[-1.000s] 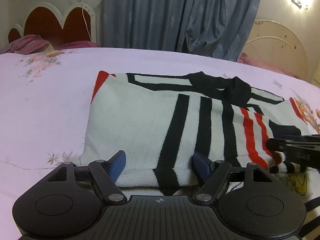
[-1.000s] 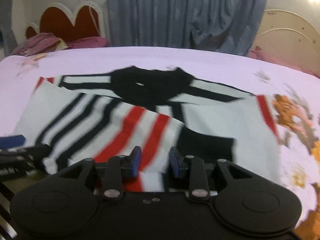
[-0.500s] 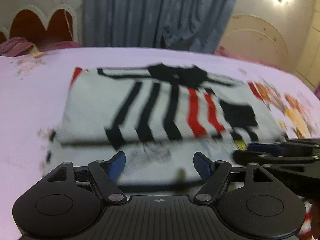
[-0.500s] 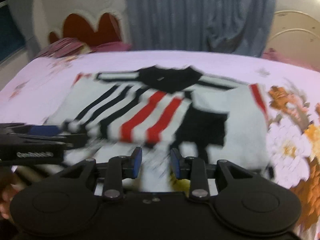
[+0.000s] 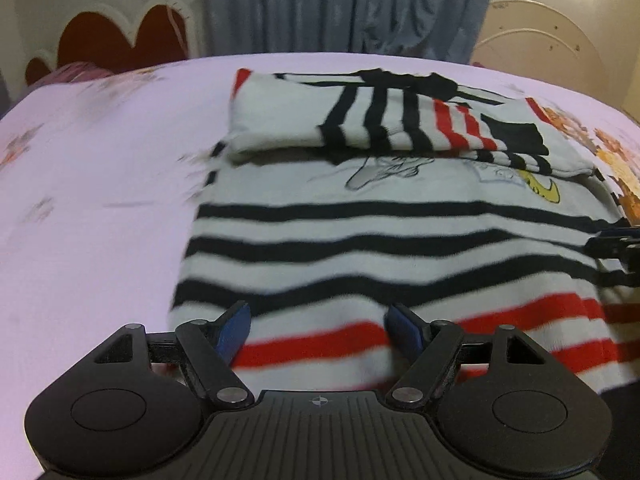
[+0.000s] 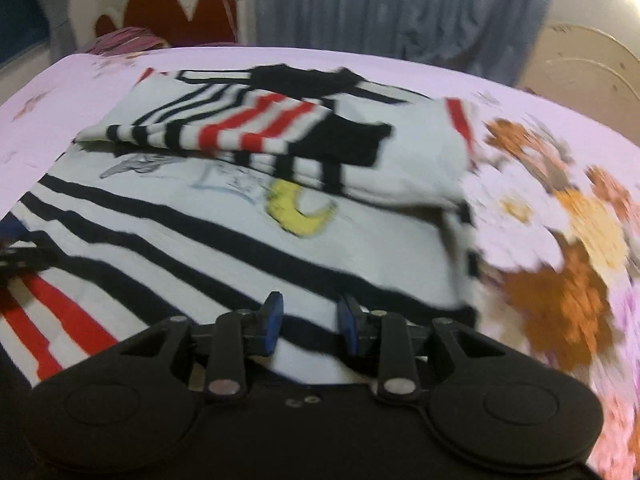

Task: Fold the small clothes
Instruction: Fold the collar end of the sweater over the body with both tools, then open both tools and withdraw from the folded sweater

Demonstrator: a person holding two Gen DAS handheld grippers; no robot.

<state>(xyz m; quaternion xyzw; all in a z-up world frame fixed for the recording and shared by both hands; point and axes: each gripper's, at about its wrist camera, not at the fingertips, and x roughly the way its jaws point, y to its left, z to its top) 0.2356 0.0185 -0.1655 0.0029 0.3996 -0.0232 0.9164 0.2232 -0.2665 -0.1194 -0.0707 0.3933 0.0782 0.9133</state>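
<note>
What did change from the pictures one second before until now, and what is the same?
Both grippers drew back toward the near hem: the folded sleeves now lie farther off, and the sweater's striped lower body has come into view. The left gripper stayed open and empty; the right gripper kept its narrower gap, gripping nothing. The sweater stayed flat on the bed.

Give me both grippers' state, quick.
Left gripper: open, holding nothing, above the striped sweater.
Right gripper: jaws narrowly apart, nothing gripped.
</note>
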